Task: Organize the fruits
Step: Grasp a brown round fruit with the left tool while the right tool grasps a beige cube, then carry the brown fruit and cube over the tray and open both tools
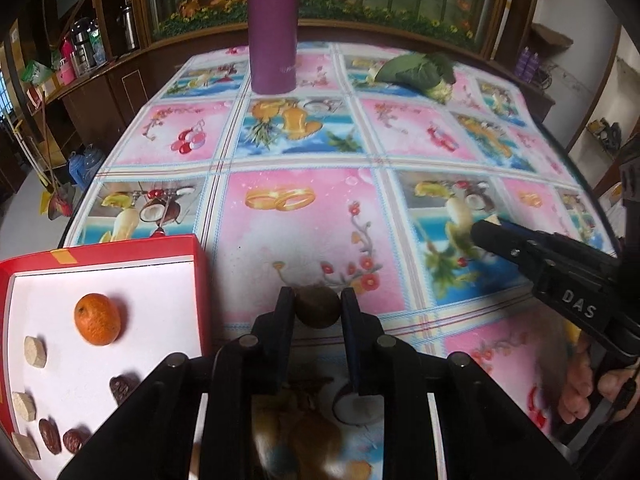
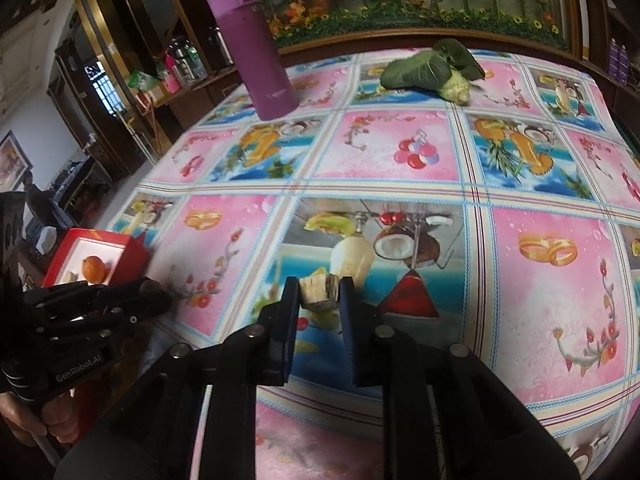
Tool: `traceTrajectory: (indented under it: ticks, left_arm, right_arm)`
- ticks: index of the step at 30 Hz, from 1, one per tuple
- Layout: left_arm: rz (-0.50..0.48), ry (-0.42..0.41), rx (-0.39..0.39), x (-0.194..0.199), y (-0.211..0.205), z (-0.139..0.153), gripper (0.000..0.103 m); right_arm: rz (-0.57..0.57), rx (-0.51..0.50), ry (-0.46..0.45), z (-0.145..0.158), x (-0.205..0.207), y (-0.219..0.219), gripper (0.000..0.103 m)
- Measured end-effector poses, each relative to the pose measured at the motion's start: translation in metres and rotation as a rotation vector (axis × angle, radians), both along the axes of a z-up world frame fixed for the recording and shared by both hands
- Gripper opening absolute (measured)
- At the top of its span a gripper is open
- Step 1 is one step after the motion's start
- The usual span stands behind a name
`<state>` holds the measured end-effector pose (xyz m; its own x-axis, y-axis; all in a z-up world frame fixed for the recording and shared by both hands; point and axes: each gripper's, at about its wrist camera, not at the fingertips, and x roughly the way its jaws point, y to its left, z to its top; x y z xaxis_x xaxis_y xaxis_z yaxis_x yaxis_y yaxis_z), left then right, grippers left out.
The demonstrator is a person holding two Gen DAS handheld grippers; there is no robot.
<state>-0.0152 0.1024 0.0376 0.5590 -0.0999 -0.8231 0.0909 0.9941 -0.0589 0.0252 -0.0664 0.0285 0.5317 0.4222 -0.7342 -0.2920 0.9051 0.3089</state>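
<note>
Left gripper (image 1: pixel 318 306) fingers are clamping a round brown fruit (image 1: pixel 317 305) at lower centre of the left view, just right of the red box (image 1: pixel 200 264), probably bound for its white tray beside the orange (image 1: pixel 97 319) and dried pieces. Right gripper (image 2: pixel 319 295) fingers are pinching a pale chunk (image 2: pixel 318 291) at centre of the right view, reaching level over the tabletop (image 2: pixel 520 184). Farther back, purple flask (image 2: pixel 252 44) and leafy vegetable (image 2: pixel 434 68) are sitting untouched.
</note>
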Motion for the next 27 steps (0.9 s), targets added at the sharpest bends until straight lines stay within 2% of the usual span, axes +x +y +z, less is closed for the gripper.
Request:
traceTrajectory:
  ticks: [7, 12, 16, 19, 27]
  left_arm:
    - [0.004, -0.072, -0.064, -0.039, 0.014, 0.03, 0.022]
    - [0.038, -0.124, -0.065, -0.073, 0.036, 0.047, 0.022]
    - [0.082, -0.153, -0.053, -0.097, 0.059, 0.055, 0.022]
    - [0.132, -0.187, -0.007, -0.111, 0.076, 0.06, 0.022]
    - [0.223, -0.23, 0.008, -0.139, 0.119, 0.065, 0.022]
  right_arm:
    - [0.012, 0.071, -0.048, 0.019, -0.019, 0.009, 0.022]
    - [0.06, 0.104, -0.095, 0.036, -0.043, 0.034, 0.022]
    - [0.107, 0.142, -0.101, 0.04, -0.062, 0.062, 0.022]
    - [0.149, 0.135, -0.101, 0.043, -0.075, 0.084, 0.022]
    - [0.242, 0.11, -0.121, 0.056, -0.106, 0.131, 0.022]
